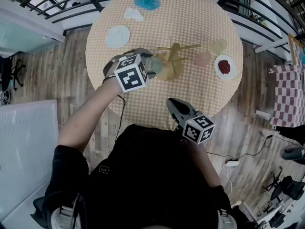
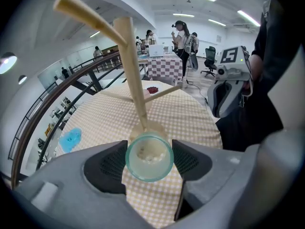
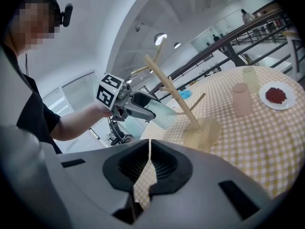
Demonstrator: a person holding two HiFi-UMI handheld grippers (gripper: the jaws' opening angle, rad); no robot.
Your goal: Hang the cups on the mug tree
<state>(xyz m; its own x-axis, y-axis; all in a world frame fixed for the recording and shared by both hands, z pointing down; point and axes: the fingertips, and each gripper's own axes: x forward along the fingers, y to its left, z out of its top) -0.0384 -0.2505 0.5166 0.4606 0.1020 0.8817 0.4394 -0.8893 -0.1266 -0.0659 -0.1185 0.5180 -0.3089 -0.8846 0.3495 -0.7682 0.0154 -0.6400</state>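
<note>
A wooden mug tree stands mid-table on the yellow checked cloth. My left gripper is shut on a pale green translucent cup, held just left of the tree's base. In the left gripper view the cup sits mouth-up between the pads, with the tree's trunk rising right behind it. A pink cup and a yellowish cup stand upside down to the tree's right. My right gripper is shut and empty near the table's front edge.
A small plate of red bits lies right of the pink cup. A white plate, a white scrap and a blue object lie at the far left of the round table. Railings ring the table's far side.
</note>
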